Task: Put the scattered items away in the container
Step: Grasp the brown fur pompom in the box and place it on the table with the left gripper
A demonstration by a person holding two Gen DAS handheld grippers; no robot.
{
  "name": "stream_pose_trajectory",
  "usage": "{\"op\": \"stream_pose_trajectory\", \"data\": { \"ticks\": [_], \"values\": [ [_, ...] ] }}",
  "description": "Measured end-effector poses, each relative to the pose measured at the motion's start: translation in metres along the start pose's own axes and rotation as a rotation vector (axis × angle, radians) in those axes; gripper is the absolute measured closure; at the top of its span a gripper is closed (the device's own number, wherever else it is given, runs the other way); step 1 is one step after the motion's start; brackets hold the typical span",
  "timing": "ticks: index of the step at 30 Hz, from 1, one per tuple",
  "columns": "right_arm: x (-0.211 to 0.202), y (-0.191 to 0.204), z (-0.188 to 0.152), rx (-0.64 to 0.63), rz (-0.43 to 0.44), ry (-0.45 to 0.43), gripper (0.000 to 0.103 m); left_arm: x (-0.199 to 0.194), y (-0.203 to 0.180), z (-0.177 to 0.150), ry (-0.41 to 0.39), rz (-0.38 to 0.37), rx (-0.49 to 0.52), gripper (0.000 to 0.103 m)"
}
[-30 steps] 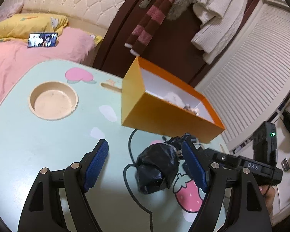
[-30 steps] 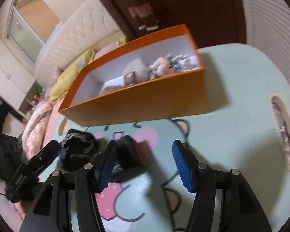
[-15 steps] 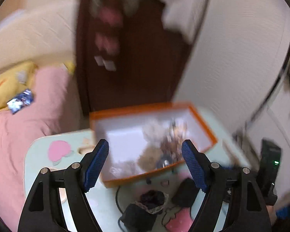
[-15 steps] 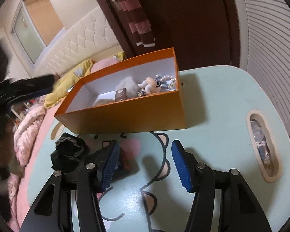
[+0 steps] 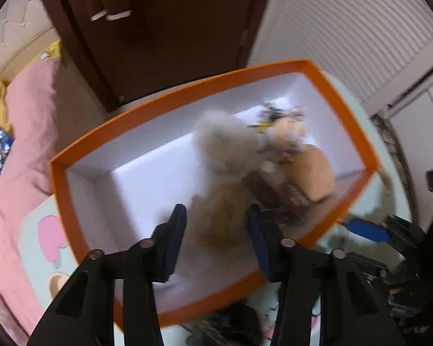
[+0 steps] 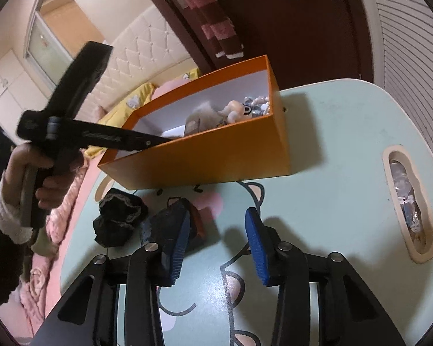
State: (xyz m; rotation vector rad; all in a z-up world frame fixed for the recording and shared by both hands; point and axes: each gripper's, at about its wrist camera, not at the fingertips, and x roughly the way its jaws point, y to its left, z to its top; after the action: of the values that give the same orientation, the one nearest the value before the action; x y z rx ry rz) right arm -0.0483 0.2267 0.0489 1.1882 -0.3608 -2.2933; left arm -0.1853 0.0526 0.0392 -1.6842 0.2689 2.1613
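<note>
The left gripper (image 5: 216, 239) points down into the orange box (image 5: 72, 201); its fingers (image 5: 173, 239) have just been closing, and a tan fluffy toy (image 5: 216, 219) shows between them, contact unclear through blur. The right gripper (image 6: 216, 245) hangs over the bench (image 6: 332, 173), fingers (image 6: 255, 242) partly apart after closing, empty, a black lace cloth (image 6: 118, 219) and a dark pouch (image 6: 170, 216) just beside its left finger. The box holds plush toys (image 6: 233, 109) and trinkets.

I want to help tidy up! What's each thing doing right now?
Orange box: upright, open-topped, toys inside.
Left gripper: above the box, jaws just been closing around fluffy toy, grip unclear.
Right gripper: open, jaws just been closing, nothing held.
Black lace cloth: crumpled on table, outside box.
</note>
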Motion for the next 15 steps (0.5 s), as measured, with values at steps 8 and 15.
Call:
{"op": "stream_pose_trajectory", "data": {
  "ticks": [8, 15],
  "values": [
    [0.004, -0.003, -0.002, 0.004, 0.008, 0.015, 0.065, 0.008, 0.008, -0.003, -0.003, -0.075, -0.037, 0.077],
    [-0.002, -0.002, -0.002, -0.004, 0.003, 0.002, 0.067, -0.044, 0.016, -0.016, -0.217, -0.170, -0.106, 0.077]
  ]
}}
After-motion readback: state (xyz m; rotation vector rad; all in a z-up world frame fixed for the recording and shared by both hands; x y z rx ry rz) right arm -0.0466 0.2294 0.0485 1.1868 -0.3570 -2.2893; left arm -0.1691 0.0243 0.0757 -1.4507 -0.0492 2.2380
